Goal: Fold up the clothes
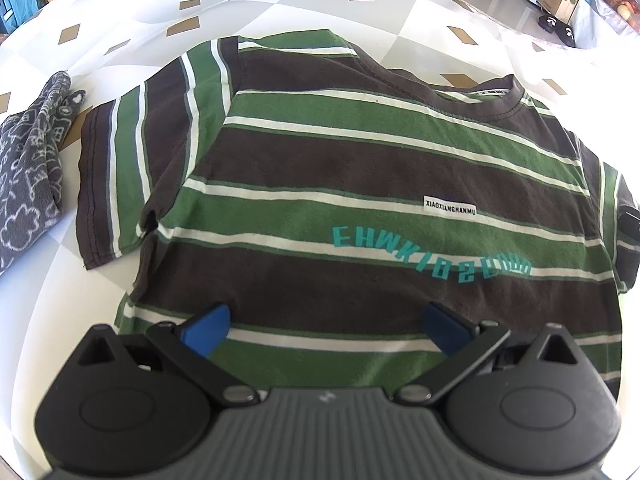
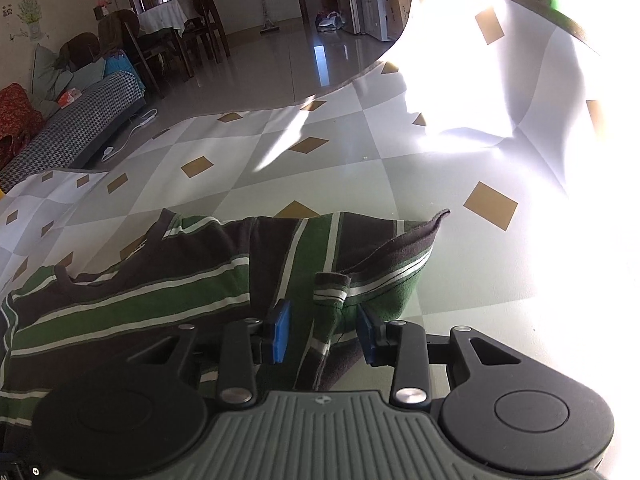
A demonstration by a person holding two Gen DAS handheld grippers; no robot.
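A brown, green and white striped T-shirt (image 1: 360, 184) lies face up on the checked table cover, collar far right, teal lettering on the chest. My left gripper (image 1: 326, 328) is open wide above its lower body, touching nothing. In the right wrist view the shirt (image 2: 160, 292) lies to the left, and its right sleeve (image 2: 384, 256) is bunched and raised. My right gripper (image 2: 323, 332) stands partly open with a fold of that sleeve between its blue pads (image 2: 280, 332); the pads do not press the cloth. The right gripper's black tip (image 1: 628, 220) shows at the shirt's right edge.
A grey patterned garment (image 1: 32, 168) lies folded at the table's left. The checked cover (image 2: 320, 168) spreads ahead of the right gripper, with strong glare on its right part. Beyond the table's edge are a sofa (image 2: 76, 120), chairs and bare floor.
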